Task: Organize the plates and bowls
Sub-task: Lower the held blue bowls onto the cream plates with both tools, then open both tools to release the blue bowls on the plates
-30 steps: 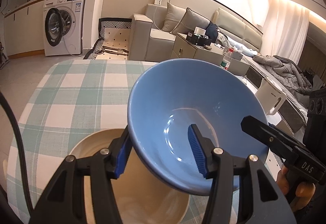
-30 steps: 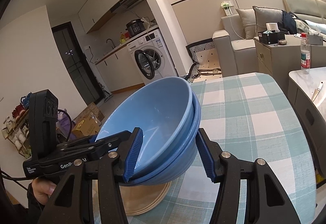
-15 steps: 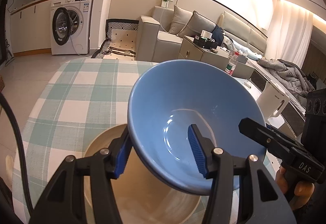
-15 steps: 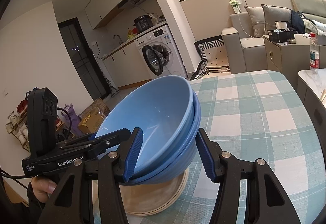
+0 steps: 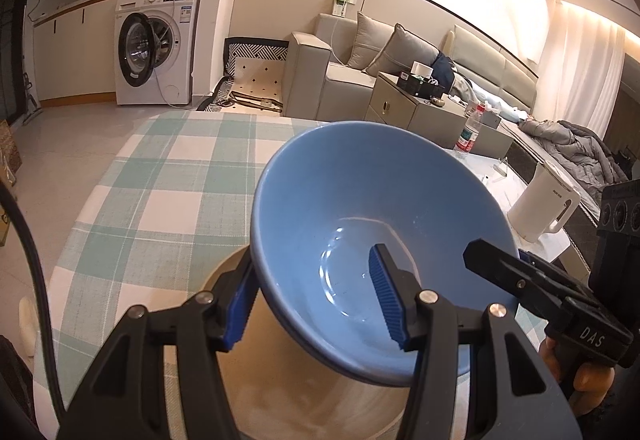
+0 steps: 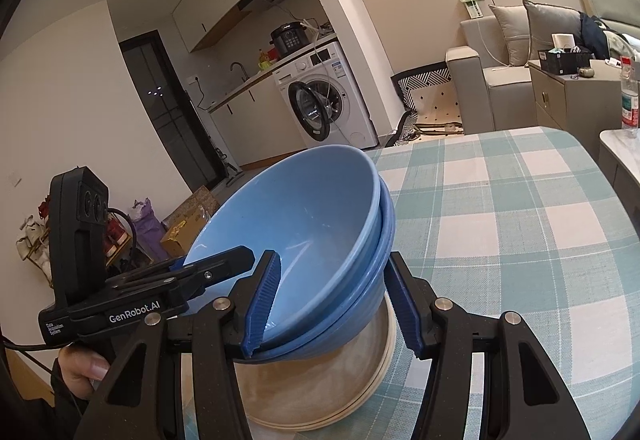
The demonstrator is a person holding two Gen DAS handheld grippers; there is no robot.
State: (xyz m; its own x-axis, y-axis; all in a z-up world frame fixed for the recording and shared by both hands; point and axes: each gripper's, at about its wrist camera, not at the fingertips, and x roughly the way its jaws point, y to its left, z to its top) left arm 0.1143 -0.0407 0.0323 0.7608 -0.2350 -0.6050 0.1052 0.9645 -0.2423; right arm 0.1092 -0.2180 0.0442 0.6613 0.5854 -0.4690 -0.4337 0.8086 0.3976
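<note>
- A stack of two blue bowls [image 6: 320, 240], one nested in the other, is held tilted above a beige plate [image 6: 344, 392].
- The plate lies flat on a table covered with a green-and-white checked cloth [image 6: 500, 224], at the near end of it.
- The left gripper [image 5: 312, 304] is clamped on the wall of the bowls [image 5: 360, 240] at their left side: one blue pad sits inside against the glazed inner surface, the other presses the outside just above the plate [image 5: 300, 392].
- The right gripper [image 6: 332, 304] is clamped on the opposite side of the bowls in the same way, one ribbed blue pad inside, the other on the outer wall of the lower bowl.
- In each wrist view the other gripper's black body shows at the far rim of the bowls, with a hand [image 6: 80, 368] wrapped round its handle.
- The bowls' lower edge hangs just over the plate; whether it touches the plate cannot be told.
- Beyond the table from the bowls stand a white washing machine [image 5: 156, 47] with its door ajar and a grey sofa [image 5: 360, 67] with cushions.
- To the right of the bowls, a white kettle [image 5: 544, 207] stands on a pale side table.
</note>
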